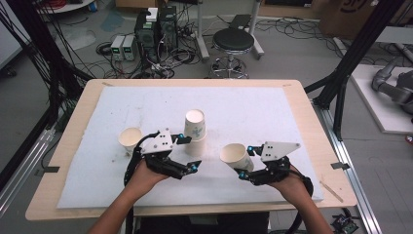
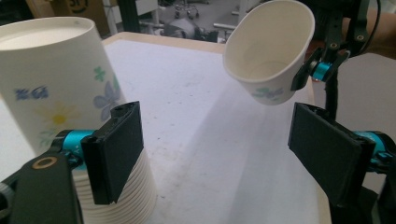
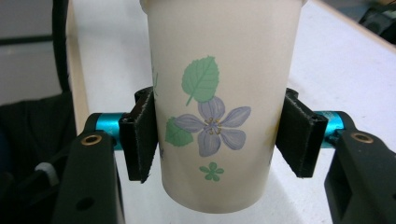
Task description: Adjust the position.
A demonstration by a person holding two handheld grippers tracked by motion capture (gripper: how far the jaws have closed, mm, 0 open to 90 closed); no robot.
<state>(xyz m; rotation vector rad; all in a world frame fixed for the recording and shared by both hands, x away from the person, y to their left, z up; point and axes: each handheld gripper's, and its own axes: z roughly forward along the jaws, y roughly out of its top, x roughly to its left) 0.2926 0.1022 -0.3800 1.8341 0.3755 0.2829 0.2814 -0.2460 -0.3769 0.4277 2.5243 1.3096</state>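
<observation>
High view, bench inventory. Item one: right gripper (image 1: 245,163), pinching a white paper cup printed with blue flowers and green leaves (image 1: 236,157), held off the white padded bench cover (image 1: 272,112), mouth tipped toward the bench's middle; in the right gripper view both black pads press its sides (image 3: 140,140). Item two: left gripper (image 1: 191,153), jaws spread, nothing between them, standing just beside a stack of nested white flowered paper cups (image 1: 195,132) near the bench centre; in the left gripper view one pad lies close against the stack's ribbed lower rims (image 2: 123,186), contact not certain. Item three: single plain-looking white paper cup (image 1: 130,139), upright, left of the stack, apart from both grippers.

Step judged in hand: carrying the held cup toward the stack for nesting. Next move likely calls for the left gripper to steady the stack while the right brings its cup over the top cup, rights or inverts it to match, and lowers it squarely.
</observation>
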